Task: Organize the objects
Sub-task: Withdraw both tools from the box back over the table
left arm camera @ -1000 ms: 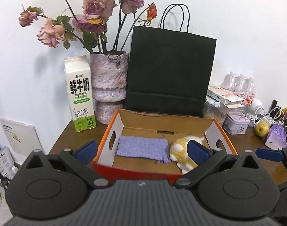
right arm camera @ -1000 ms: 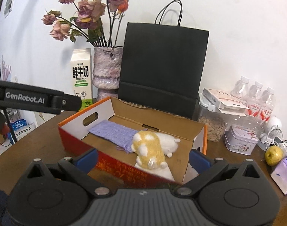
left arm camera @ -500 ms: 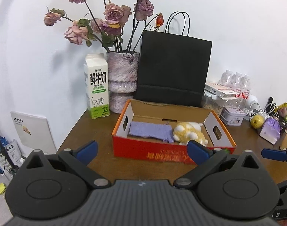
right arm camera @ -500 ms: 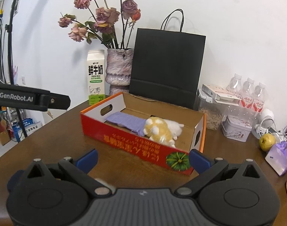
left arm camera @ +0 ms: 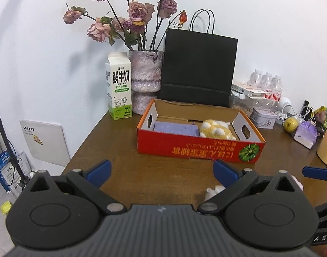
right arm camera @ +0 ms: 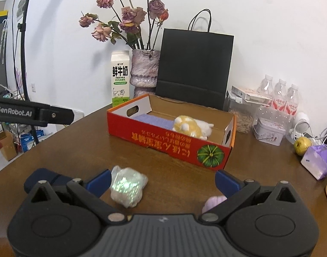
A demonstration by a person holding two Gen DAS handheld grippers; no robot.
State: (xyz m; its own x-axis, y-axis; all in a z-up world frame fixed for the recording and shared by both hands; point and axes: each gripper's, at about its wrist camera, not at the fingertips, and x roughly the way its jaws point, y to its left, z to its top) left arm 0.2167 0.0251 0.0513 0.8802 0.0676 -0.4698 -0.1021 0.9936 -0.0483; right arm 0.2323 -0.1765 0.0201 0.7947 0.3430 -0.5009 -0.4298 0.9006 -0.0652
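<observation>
A red cardboard box (left arm camera: 197, 147) (right arm camera: 163, 141) sits mid-table, holding a purple cloth (left arm camera: 176, 128) (right arm camera: 152, 121) and a yellow-and-white plush toy (left arm camera: 216, 129) (right arm camera: 190, 126). My left gripper (left arm camera: 161, 171) is open over bare wood in front of the box. My right gripper (right arm camera: 163, 181) is open too, near the table's front. A shiny wrapped bundle (right arm camera: 128, 187) lies by its left fingertip. A pale purple object (right arm camera: 213, 202) peeks out beside its right finger. A white fluffy item (left arm camera: 213, 191) shows behind the left gripper's right finger.
Along the wall stand a milk carton (left arm camera: 118, 90), a vase of dried roses (left arm camera: 146, 81) and a black paper bag (left arm camera: 197, 70). On the right are water bottles (right arm camera: 280, 96), a tin (right arm camera: 268, 130), a green fruit (right arm camera: 302, 145) and a purple pouch (right arm camera: 318, 161). The other gripper's arm (right arm camera: 32, 113) crosses the left.
Both grippers have pulled back from the box toward the table's front edge. The box now looks smaller and farther. The shiny bundle and small items near the front have come into view.
</observation>
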